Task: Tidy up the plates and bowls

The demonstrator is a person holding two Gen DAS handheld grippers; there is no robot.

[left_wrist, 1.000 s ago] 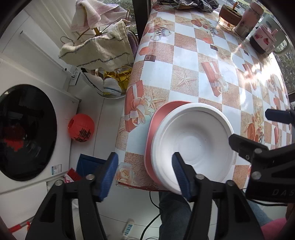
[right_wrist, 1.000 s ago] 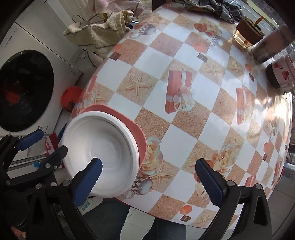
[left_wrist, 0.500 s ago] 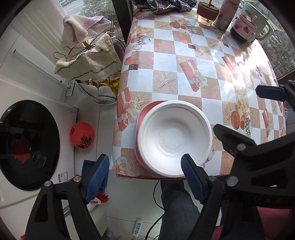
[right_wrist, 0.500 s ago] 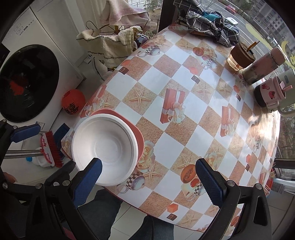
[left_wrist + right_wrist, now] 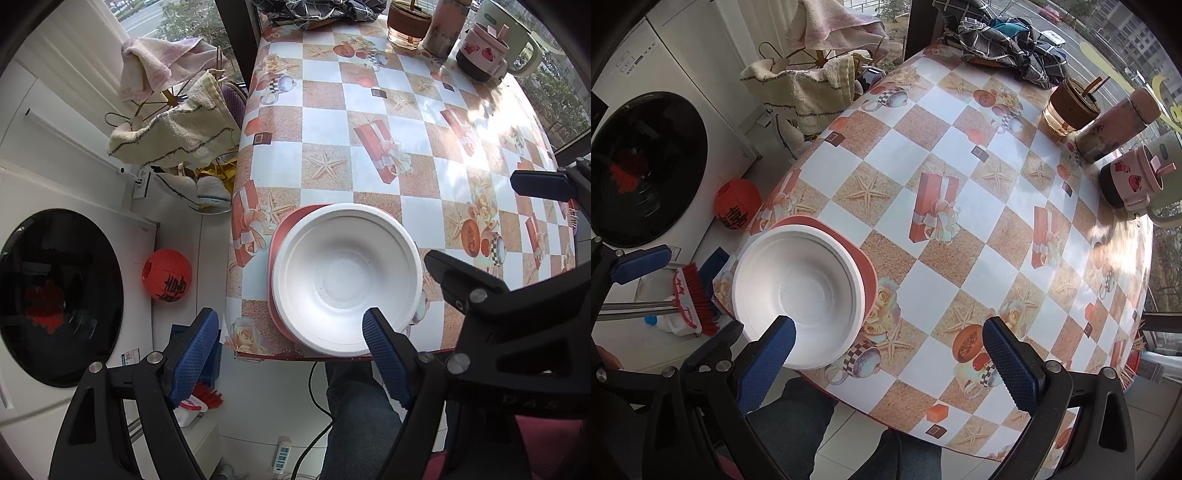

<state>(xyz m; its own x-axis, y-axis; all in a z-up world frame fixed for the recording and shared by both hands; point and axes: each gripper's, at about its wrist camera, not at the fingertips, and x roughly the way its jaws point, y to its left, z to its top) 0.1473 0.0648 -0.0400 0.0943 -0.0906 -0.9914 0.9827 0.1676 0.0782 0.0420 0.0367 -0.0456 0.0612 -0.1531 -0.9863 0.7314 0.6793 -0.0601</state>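
A white bowl [image 5: 347, 277] sits on a red plate [image 5: 291, 221] at the near left corner of the table [image 5: 369, 92]. The same bowl [image 5: 798, 295] and plate [image 5: 864, 266] show in the right wrist view. My left gripper [image 5: 291, 354] is open and empty, held above and just in front of the table's near edge, its right finger over the bowl's near rim. My right gripper [image 5: 886, 365] is open and empty, above the near edge to the right of the bowl.
Cups, a bottle and a mug [image 5: 1130, 177] stand at the far right of the table; a dark cloth [image 5: 1008, 44] lies at the back. A washing machine [image 5: 55, 295], towels on a rack [image 5: 173, 125], a red lantern [image 5: 166, 275] and a brush are on the left.
Both grippers have pulled back and up from the bowl and plate, so more of the table shows. The bowl stays on the plate. Both stay open.
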